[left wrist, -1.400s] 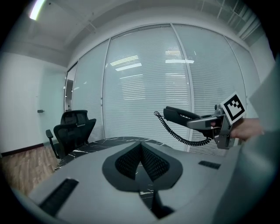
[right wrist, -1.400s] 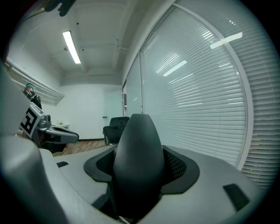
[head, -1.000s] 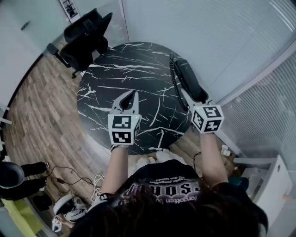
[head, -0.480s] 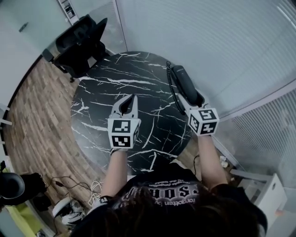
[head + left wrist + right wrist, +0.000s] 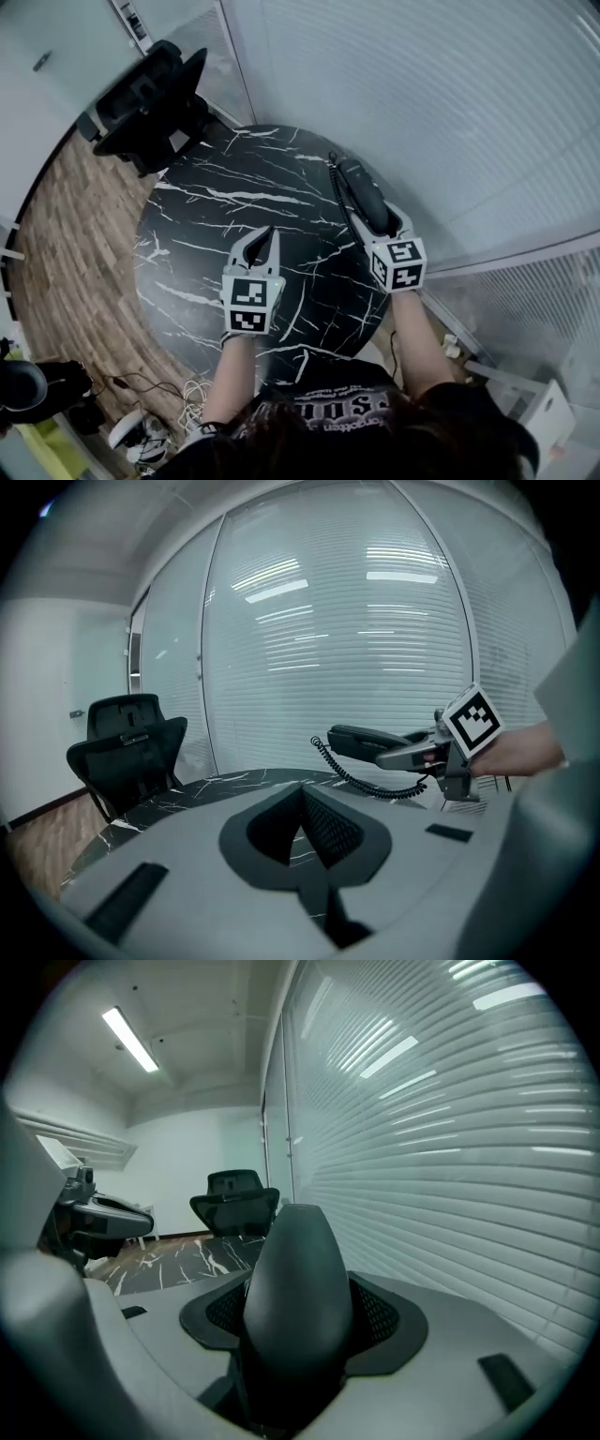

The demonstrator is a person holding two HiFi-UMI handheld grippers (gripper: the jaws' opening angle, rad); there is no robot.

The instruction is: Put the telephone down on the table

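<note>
The round black marble counter (image 5: 216, 202) fills the middle of the head view. A glass wall hung with blinds (image 5: 422, 94) runs behind its far and right sides, and wood floor (image 5: 75, 244) lies to its left. A black office chair (image 5: 141, 94) stands at the counter's far-left rim. The person (image 5: 356, 422) is at the near rim, with both arms reaching over it.

The telephone (image 5: 361, 187), a black handset, hangs in the air above the counter's right rim, its length pointing away from the person toward the far side. The left gripper view shows it roughly level and clear of the marble. The right hand-held gripper (image 5: 379, 221) holds its near end with the jaws closed on the handset's body, which fills the space between them in the right gripper view. The coiled cord (image 5: 337, 202) runs along the side of the handset that faces the counter's middle and sags in a loop beneath it.

The left hand-held gripper (image 5: 262, 244) hovers over the counter's middle, a little toward the near rim. Its jaw tips are together with nothing between them.

Against a second ago, the handset is in the same grip by the same right rim and has not been set down. The left hand-held gripper keeps its place over the middle. Only the head camera has shifted, so the counter and chair sit lower in the view.
</note>
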